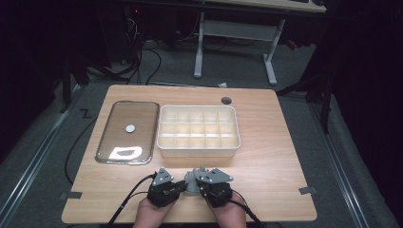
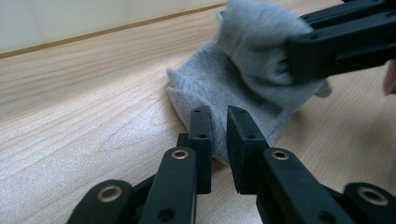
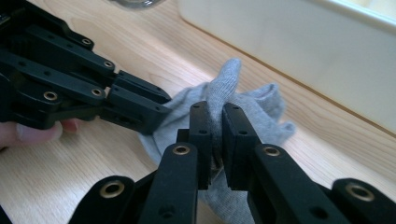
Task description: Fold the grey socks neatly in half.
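Grey sock point(image 1: 192, 182) held between two hand-held grippers at the table's point(image 1: 266, 166) near edge.

Left gripper point(image 2: 218, 122) pinches one end, right gripper point(image 3: 214, 122) the other — both jaw pairs closed on fabric; the soft, crumpled knit lies between them, just in front of the white compartment box point(image 1: 198, 149).

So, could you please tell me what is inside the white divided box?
The white divided box shows bare compartments; its near wall hides the front row's floors.
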### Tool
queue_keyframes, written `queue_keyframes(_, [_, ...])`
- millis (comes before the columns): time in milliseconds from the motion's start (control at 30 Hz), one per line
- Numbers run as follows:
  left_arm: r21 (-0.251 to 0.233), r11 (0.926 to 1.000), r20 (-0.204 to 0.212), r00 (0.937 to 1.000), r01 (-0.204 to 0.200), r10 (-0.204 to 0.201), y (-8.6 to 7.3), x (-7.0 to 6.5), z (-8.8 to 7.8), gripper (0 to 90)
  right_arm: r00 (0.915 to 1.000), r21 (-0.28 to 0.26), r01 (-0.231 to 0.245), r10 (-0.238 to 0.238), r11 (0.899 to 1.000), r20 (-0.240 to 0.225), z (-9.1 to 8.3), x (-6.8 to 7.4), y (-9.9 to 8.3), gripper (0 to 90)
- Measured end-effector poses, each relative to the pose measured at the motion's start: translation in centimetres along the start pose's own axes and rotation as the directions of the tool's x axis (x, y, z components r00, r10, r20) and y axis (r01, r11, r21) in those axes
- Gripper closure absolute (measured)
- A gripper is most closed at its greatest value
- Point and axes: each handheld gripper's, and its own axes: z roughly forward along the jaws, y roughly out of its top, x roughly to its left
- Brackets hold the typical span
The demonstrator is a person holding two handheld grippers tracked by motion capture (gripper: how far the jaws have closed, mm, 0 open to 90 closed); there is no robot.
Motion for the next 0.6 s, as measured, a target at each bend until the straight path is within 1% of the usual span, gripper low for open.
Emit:
queue_keyframes(133, [-0.002,1.0,0.0,1.0,-0.001,0.001,0.0,0.0,0.0,82.0,0.9996,0.023,0.012,-0.012,1.0,-0.027,1.0,0.6,0.2,84.1])
queue_keyframes(200, [-0.001,1.0,0.001,1.0,-0.003,0.003,-0.1,0.0,-0.1,82.1,0.9991,0.025,0.018,-0.017,1.0,-0.038,1.4,0.7,0.2,84.1])
queue_keyframes(400, [0.0,1.0,-0.004,1.0,-0.003,0.003,0.0,-0.1,0.0,82.0,0.9978,0.039,0.004,-0.001,0.999,-0.067,1.9,0.5,-0.3,83.0])
queue_keyframes(433, [0.0,1.0,-0.004,1.0,-0.004,0.004,0.0,-0.1,0.0,82.0,0.9975,0.035,-0.005,0.007,0.999,-0.07,1.8,0.4,-0.3,81.9])
queue_keyframes(467, [0.0,1.0,-0.005,1.0,-0.004,0.004,0.0,-0.1,0.0,81.8,0.997,0.023,-0.016,0.018,1.0,-0.075,1.5,0.3,-0.2,78.7])
queue_keyframes(533, [0.0,1.0,-0.005,1.0,-0.003,0.003,-0.1,-0.1,0.0,81.6,0.9956,-0.015,-0.035,0.034,0.999,-0.088,0.7,0.2,0.0,74.5])
queue_keyframes(600, [-0.001,1.0,-0.006,1.0,-0.003,0.003,-0.1,-0.1,0.0,81.3,0.996,-0.051,-0.047,0.043,0.998,-0.078,-0.3,0.0,0.3,71.8])
